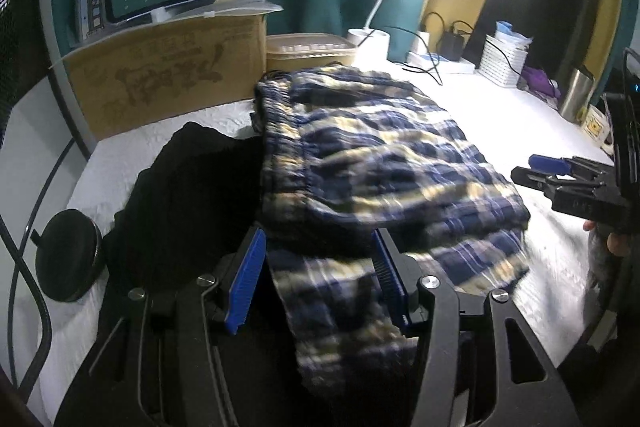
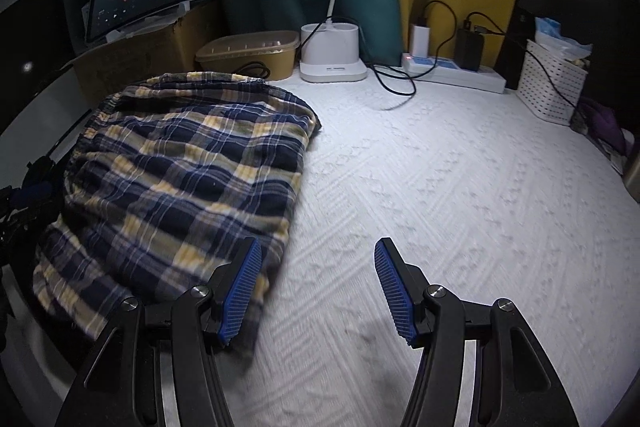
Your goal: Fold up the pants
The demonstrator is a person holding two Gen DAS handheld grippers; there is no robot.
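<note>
The navy, yellow and white plaid cotton pants (image 2: 180,163) are lying folded in a soft heap on the white textured table cover (image 2: 440,207), looking light, limp and unlikely to slip. I'd grip the doubled near edge. The brown cardboard box (image 1: 168,79) is bearing dark printed characters, probably too blurred to read. The left gripper (image 1: 318,279) is gaping apart over the cloth without clamping it, while the right gripper (image 2: 318,291) is standing empty.

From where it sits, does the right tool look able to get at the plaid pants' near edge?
Probably yes: the right tool is open and empty over bare bedspread, and the plaid pants lie just beside its left finger, nothing between.
</note>
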